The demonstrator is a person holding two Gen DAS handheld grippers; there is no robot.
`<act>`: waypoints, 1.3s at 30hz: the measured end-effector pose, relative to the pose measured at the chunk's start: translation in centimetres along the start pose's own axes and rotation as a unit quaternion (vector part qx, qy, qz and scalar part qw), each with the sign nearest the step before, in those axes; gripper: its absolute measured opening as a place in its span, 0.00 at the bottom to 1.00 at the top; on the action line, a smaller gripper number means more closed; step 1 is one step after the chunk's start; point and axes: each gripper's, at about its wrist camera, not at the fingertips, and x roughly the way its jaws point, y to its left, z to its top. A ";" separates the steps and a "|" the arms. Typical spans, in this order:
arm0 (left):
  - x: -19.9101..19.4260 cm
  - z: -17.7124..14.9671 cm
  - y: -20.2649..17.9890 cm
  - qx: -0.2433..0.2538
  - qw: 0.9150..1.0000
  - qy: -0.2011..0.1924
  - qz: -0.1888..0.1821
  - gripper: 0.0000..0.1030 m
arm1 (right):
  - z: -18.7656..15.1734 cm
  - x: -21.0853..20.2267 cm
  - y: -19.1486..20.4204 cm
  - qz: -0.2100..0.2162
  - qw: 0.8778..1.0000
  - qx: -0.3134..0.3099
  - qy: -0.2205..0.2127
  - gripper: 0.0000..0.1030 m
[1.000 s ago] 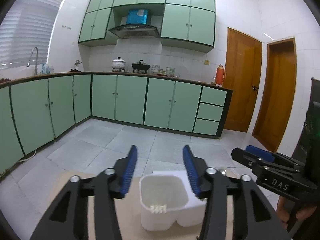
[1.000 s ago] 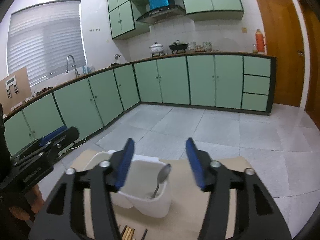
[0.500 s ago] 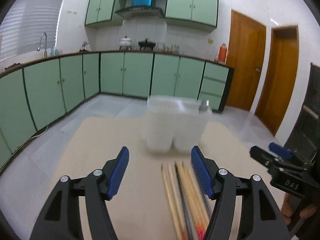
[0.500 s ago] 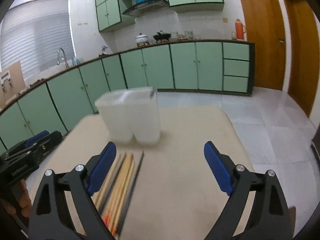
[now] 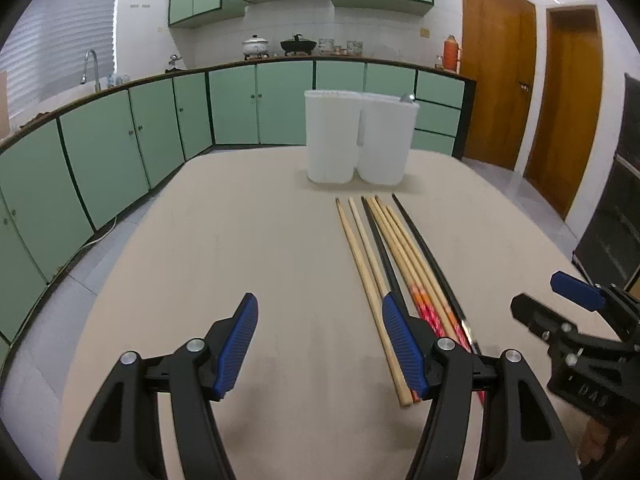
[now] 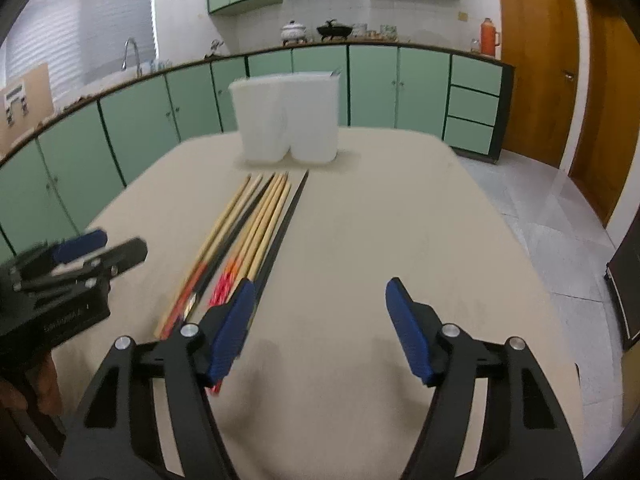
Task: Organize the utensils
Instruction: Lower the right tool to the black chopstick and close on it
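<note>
The left gripper [image 5: 318,346] hangs parted and empty over bare beige table [image 5: 240,240]. Beside it lies a row of slim chopsticks [image 5: 384,256], pale wood and glossy black, pointing at the white plastic holder [image 5: 360,140] near the far edge. The right gripper [image 6: 320,326], jaws closing on nothing, hovers over open tabletop.

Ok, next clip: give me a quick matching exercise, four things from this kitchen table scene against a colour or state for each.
Things:
1. utensil holder
2. chopsticks
3. left tongs
4. flask

Descriptions:
A. lying flat on the table
B. orange-red, on the far counter
C. white, two compartments, upright
D. open, nothing between the pads

Pairs: 1-C, 2-A, 3-D, 4-B
</note>
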 end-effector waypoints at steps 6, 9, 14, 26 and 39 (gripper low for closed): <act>0.4 -1.3 -0.4 0.004 1.000 0.025 -0.006 0.62 | -1.6 0.6 0.8 0.011 0.999 -0.012 0.033 0.58; 0.3 -1.7 -0.5 0.007 1.000 0.030 -0.006 0.62 | -1.9 0.9 1.3 0.014 0.999 -0.025 0.045 0.58; 0.0 -2.0 -0.1 0.000 0.999 0.033 -0.008 0.62 | -1.9 0.8 2.5 0.024 0.998 -0.037 0.048 0.57; -0.5 -2.2 -0.5 0.004 0.999 0.035 -0.027 0.62 | -1.5 1.0 1.4 -0.013 0.998 -0.025 0.048 0.49; 0.6 -3.2 -1.6 0.021 0.997 0.066 -0.021 0.63 | -1.7 0.9 0.2 0.003 0.999 -0.005 0.046 0.49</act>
